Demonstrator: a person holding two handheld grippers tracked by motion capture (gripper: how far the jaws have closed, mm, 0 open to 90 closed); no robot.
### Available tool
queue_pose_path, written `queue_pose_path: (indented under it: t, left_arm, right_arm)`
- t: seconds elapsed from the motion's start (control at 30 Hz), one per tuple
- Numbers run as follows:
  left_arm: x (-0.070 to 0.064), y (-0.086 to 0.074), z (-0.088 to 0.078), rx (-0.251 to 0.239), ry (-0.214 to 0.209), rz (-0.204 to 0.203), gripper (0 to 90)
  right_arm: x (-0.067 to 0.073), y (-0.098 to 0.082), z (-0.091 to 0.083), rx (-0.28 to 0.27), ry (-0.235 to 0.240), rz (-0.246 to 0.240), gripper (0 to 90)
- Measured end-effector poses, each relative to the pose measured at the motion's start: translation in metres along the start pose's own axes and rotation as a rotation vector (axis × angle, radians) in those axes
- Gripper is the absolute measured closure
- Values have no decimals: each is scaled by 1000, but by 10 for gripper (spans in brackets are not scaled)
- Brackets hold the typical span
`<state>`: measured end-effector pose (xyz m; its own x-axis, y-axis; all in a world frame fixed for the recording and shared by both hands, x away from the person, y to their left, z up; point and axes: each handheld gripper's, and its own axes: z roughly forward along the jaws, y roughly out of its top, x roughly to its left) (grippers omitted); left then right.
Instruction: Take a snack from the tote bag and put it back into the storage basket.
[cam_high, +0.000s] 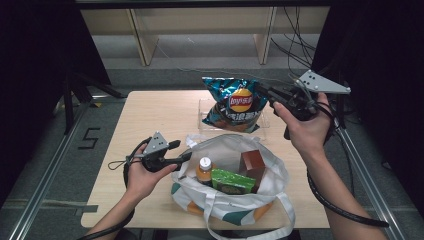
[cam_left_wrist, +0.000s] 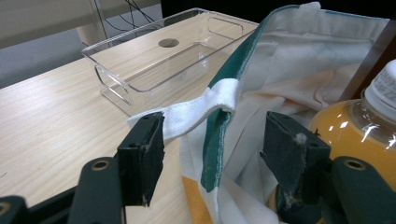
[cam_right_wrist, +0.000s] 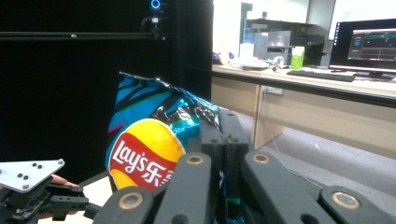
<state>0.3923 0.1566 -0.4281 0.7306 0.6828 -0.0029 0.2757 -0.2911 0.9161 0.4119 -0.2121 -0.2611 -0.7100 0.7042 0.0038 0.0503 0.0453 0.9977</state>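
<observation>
A blue Lay's chips bag (cam_high: 234, 102) hangs in the air above the far middle of the table, and my right gripper (cam_high: 261, 91) is shut on its upper right edge. In the right gripper view the closed jaws (cam_right_wrist: 226, 122) pinch the foil beside the chips bag's logo (cam_right_wrist: 144, 151). A white tote bag (cam_high: 260, 200) with green trim stands open at the table's near side. My left gripper (cam_high: 183, 150) is open at its left rim. In the left gripper view the left gripper (cam_left_wrist: 215, 126) straddles the green rim and white strap of the tote bag (cam_left_wrist: 289, 70) without pressing on them.
Inside the tote are an orange-drink bottle (cam_high: 204, 169), a green packet (cam_high: 231, 181) and a brown box (cam_high: 252, 165); the bottle (cam_left_wrist: 359, 126) sits just past my left gripper's right jaw. A clear plastic tray (cam_left_wrist: 112, 84) stands behind the tote, under the chips. The wooden table (cam_high: 150, 115) is bare on the left.
</observation>
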Motion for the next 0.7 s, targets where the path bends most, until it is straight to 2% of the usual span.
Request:
queue_pose_path:
  t: [0.07, 0.17, 0.23, 0.4, 0.5, 0.67, 0.7]
  left_arm:
    - [1, 0, 0, -7, -6, -6, 378]
    - [1, 0, -1, -8, 0, -7, 376]
    - [1, 0, -1, -8, -1, -6, 376]
    - [1, 0, -1, -8, -1, -7, 375]
    - [1, 0, -1, -8, 0, -7, 374]
    - [1, 0, 0, -9, -1, -8, 374]
    - [1, 0, 0, -9, -1, -8, 374]
  right_arm:
    - [-2, 0, 1, -6, -1, -10, 900]
    - [-3, 0, 1, 2, -5, 12, 900]
    - [-5, 0, 2, 2, -15, 1, 900]
    - [-7, -1, 4, 0, -25, 21, 900]
    - [-10, 0, 4, 4, -31, 8, 900]
    - [-13, 0, 6, 2, -42, 14, 900]
    - [-13, 0, 6, -1, -40, 31, 900]
